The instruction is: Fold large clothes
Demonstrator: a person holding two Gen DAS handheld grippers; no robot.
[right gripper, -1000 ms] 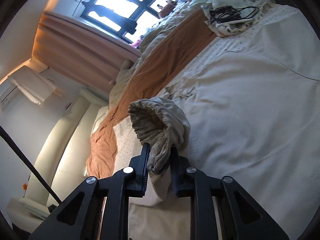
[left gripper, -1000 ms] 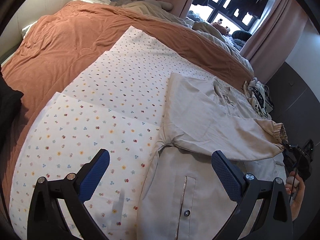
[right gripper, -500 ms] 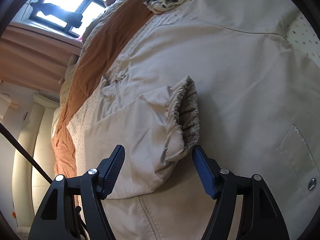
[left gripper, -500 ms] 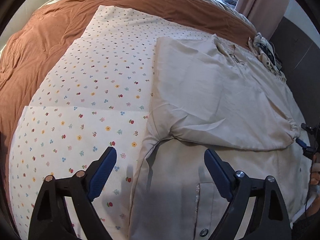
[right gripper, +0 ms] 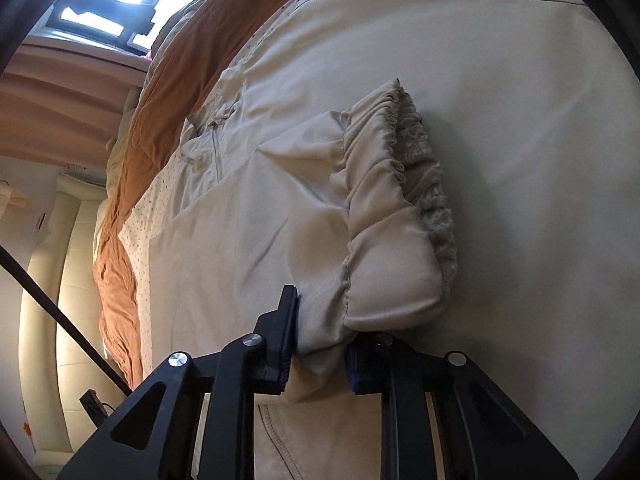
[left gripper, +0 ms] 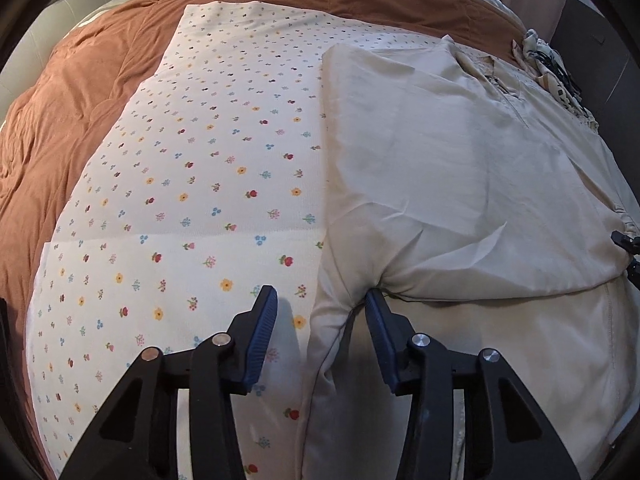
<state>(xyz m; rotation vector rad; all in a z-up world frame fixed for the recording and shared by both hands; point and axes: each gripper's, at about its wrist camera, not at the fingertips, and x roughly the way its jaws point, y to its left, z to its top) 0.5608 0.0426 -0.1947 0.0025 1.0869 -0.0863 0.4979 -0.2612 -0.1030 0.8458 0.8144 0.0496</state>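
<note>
A beige jacket [left gripper: 460,168] lies flat on a flower-print sheet [left gripper: 208,184] on the bed. One sleeve is folded across its body, with the gathered cuff [right gripper: 396,200] at the far side. My left gripper [left gripper: 320,312] is open low over the jacket's left edge, and the fold at the armpit [left gripper: 352,292] sits between its fingers. My right gripper [right gripper: 320,344] is partly closed around the sleeve's lower edge just behind the cuff; the fabric bulges between its fingers. The jacket fills the right wrist view [right gripper: 480,60].
A rust-brown quilt [left gripper: 72,112] covers the bed left of and beyond the sheet. A patterned cloth with black cables [left gripper: 556,68] lies at the far right corner. Curtains and a bright window [right gripper: 120,8] stand beyond the bed. A cream headboard [right gripper: 68,280] is at the left.
My right gripper let go of the cuff, laid the sleeve across the jacket, opened wide, then narrowed around the sleeve edge. My left gripper dropped to the jacket's left edge and narrowed.
</note>
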